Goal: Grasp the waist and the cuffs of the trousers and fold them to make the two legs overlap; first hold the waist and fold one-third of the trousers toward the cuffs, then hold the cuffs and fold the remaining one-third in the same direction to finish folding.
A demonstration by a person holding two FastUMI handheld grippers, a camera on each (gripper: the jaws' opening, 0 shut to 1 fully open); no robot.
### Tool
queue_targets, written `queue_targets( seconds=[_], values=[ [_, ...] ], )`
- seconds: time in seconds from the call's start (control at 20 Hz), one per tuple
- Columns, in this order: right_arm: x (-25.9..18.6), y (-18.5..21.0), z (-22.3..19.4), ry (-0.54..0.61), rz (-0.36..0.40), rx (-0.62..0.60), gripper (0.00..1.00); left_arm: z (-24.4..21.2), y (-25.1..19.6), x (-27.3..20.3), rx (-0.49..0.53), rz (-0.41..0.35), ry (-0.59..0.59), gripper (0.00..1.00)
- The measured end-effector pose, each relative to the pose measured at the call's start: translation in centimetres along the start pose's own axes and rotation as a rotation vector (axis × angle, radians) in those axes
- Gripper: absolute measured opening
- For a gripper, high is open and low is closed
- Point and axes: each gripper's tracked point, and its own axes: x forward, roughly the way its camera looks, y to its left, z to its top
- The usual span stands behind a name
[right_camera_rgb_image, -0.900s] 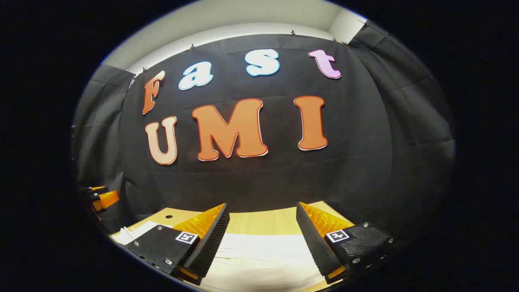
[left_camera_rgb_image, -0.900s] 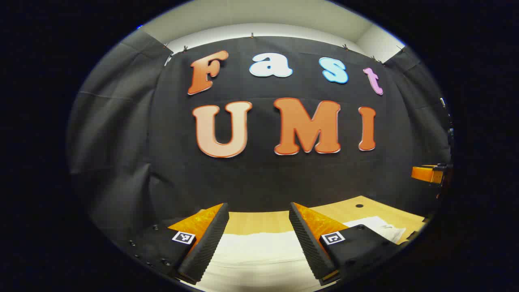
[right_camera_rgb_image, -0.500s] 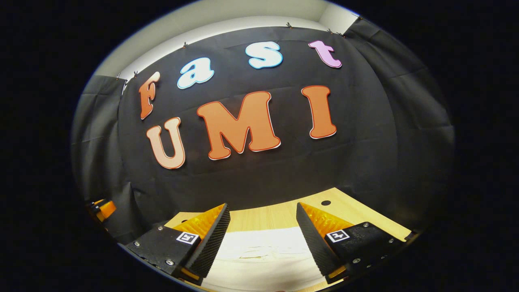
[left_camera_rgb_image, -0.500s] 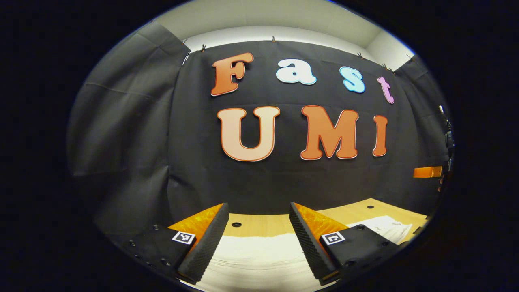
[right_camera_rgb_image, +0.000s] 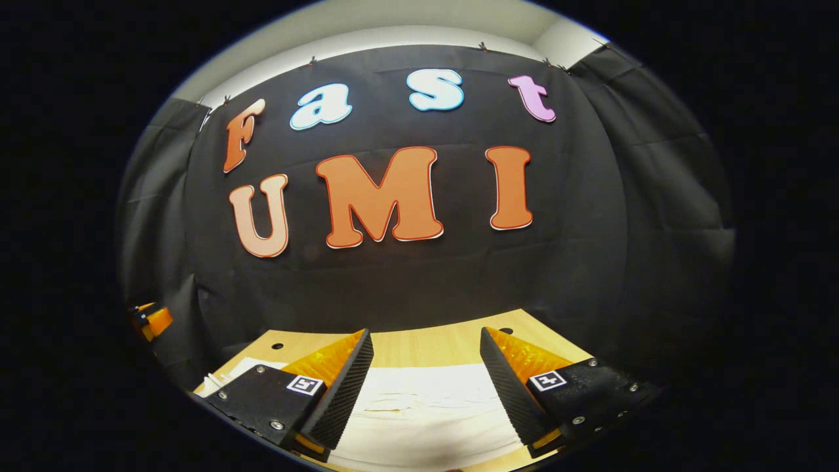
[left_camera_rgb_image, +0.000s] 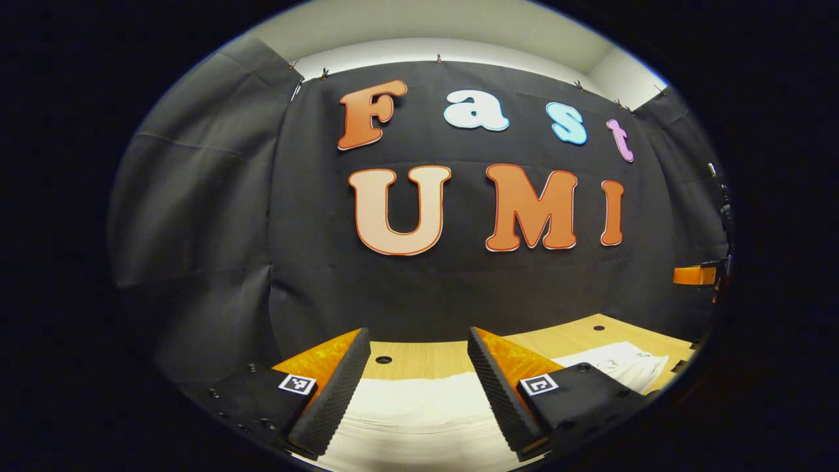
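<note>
You are holding both claws wide apart and gripping nothing: the left gripper [left_camera_rgb_image: 414, 387] and right gripper [right_camera_rgb_image: 426, 387] are hovering over the white trousers [left_camera_rgb_image: 419, 413], which are lying just below and ahead (spread sideways across the table [left_camera_rgb_image: 426, 357]).

We list: trousers [left_camera_rgb_image: 419, 410], soft pale cloth, matt, creased; table [right_camera_rgb_image: 426, 344], smooth light wood; fingers [right_camera_rgb_image: 341, 393], ribbed.
</note>
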Motion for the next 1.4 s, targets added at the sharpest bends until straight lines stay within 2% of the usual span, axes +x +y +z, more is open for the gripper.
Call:
queue_targets(
  seconds=[0.2, 0.4, 0.7, 0.85, 1.0, 1.1, 1.3, 1.4],
  values=[
    [-0.5, -0.1, -0.1, 0.003, 0.0, -0.022, 0.99, 0.1, 0.7, 0.2, -0.02, 0.007, 0.012, 0.95],
    [-0.8, -0.3, -0.6, 0.013, -0.003, -0.021, 0.99, 0.1, 1.0, 0.6, 0.006, 0.015, 0.005, 0.97],
    [-0.4, -1.0, -3.4, 0.113, 0.022, 0.038, 0.99, -0.4, 0.8, 0.9, 0.002, 0.017, 0.019, 0.97],
    [-0.1, -2.0, -6.4, 0.224, 0.018, 0.154, 0.98, -0.8, 1.0, 0.9, 0.007, 0.023, 0.022, 0.98],
    [0.3, -2.9, -9.3, 0.331, -0.002, 0.334, 0.99, -1.2, 1.5, 1.0, -0.007, 0.035, 0.032, 0.97],
    [-0.2, -4.4, -12.1, 0.414, -0.045, 0.476, 0.98, -1.4, 2.1, 0.8, -0.01, 0.045, 0.037, 0.97],
    [-2.0, -7.5, -17.7, 0.553, -0.149, 0.651, 0.99, -2.1, 3.2, 0.5, -0.011, 0.068, 0.051, 0.95],
    [-2.5, -8.1, -20.0, 0.606, -0.182, 0.756, 0.98, -2.6, 3.8, 0.3, -0.017, 0.081, 0.062, 0.97]
  ],
)
